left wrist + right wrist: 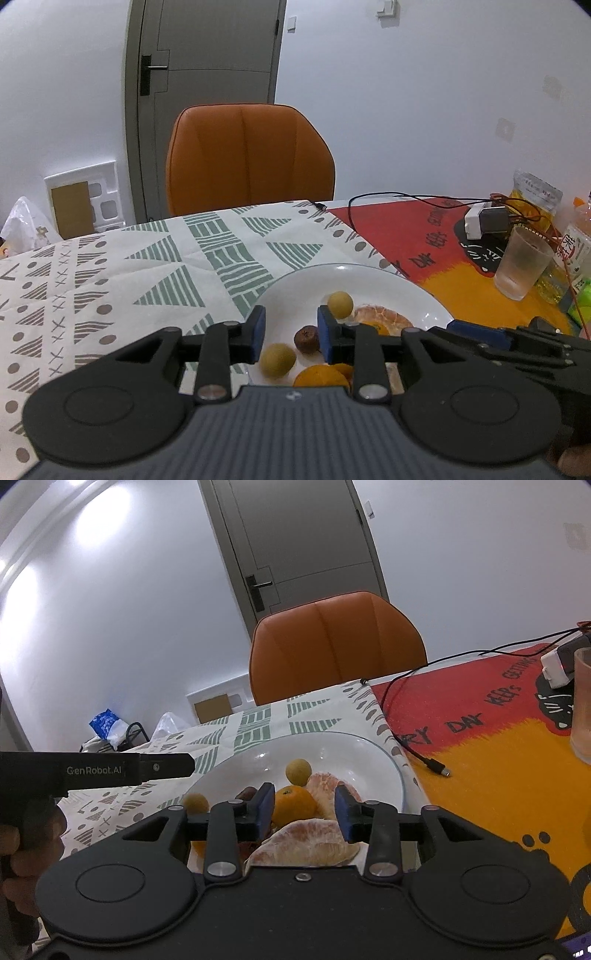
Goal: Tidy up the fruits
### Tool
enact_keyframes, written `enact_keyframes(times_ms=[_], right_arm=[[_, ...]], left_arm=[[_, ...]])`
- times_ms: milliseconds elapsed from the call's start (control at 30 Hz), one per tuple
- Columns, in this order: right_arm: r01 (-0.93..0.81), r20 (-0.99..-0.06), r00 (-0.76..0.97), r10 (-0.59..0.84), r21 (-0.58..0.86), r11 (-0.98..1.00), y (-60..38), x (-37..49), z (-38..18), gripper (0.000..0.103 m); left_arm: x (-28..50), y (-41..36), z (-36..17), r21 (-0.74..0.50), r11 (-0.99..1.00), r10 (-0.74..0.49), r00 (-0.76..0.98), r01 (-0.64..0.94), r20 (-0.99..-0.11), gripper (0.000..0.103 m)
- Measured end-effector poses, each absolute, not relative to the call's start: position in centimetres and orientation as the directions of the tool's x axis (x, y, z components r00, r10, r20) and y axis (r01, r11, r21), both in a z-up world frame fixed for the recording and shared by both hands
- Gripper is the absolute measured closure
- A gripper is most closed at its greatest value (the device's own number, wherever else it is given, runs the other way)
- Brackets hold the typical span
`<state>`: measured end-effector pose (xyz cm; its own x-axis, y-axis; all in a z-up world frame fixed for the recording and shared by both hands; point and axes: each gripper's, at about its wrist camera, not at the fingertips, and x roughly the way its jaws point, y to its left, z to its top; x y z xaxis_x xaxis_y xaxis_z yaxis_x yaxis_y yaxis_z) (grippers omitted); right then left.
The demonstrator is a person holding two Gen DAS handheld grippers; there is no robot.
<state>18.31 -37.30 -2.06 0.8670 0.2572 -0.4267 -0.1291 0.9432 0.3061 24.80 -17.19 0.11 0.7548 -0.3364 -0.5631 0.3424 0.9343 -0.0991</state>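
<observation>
A white plate (388, 284) (369, 753) on the patterned tablecloth holds fruit: two yellow-green round fruits (340, 304) (277, 360), a brown dried fruit (306, 339), an orange (320, 376) (295, 802) and peeled pomelo segments (380, 315) (306, 845). My left gripper (291, 334) is open and empty above the plate's near left part. My right gripper (304, 812) is open and empty over the near pomelo segment and the orange. The left gripper's body (92, 770) shows at the left of the right wrist view.
An orange chair (247, 158) (336, 646) stands behind the table. A frosted plastic cup (522, 262) (583, 709), a charger with black cables (484, 219) (436, 764) and bottles (569, 258) lie on the red-and-yellow mat to the right.
</observation>
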Motion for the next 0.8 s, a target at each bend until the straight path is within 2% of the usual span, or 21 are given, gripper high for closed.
enact_keyframes(times_ms=[67,167,233,467,633,800], right_arm=[[-0.128,-0.423,0.869,0.258,0.310,0.942,-37.4,18.1,-2.0,0.064],[-0.127,-0.418,0.871,0.260,0.319,0.939,-37.5,17.8,-2.0,0.063],[-0.127,-0.416,0.871,0.261,0.323,0.938,-37.5,17.6,-2.0,0.061],[-0.138,-0.403,0.874,0.270,0.326,0.935,-36.9,16.4,-1.4,0.048],[-0.147,-0.393,0.878,0.274,0.324,0.935,-36.3,15.5,-0.8,0.040],[-0.162,-0.379,0.882,0.280,0.316,0.935,-35.7,14.8,0.0,0.028]], left_arm=[[24.5,-17.1,0.2,-0.095,0.936,-0.329,0.753,0.338,-0.570,0.073],[23.9,-16.5,0.5,-0.086,0.944,-0.309,0.761,0.319,-0.571,0.065],[23.6,-16.0,0.7,-0.084,0.948,-0.298,0.766,0.306,-0.570,0.055],[21.8,-14.3,1.5,-0.067,0.964,-0.248,0.785,0.256,-0.567,0.036],[20.5,-13.2,2.1,-0.051,0.974,-0.211,0.802,0.221,-0.558,0.018],[19.3,-12.2,2.7,-0.038,0.982,-0.176,0.817,0.186,-0.549,0.017]])
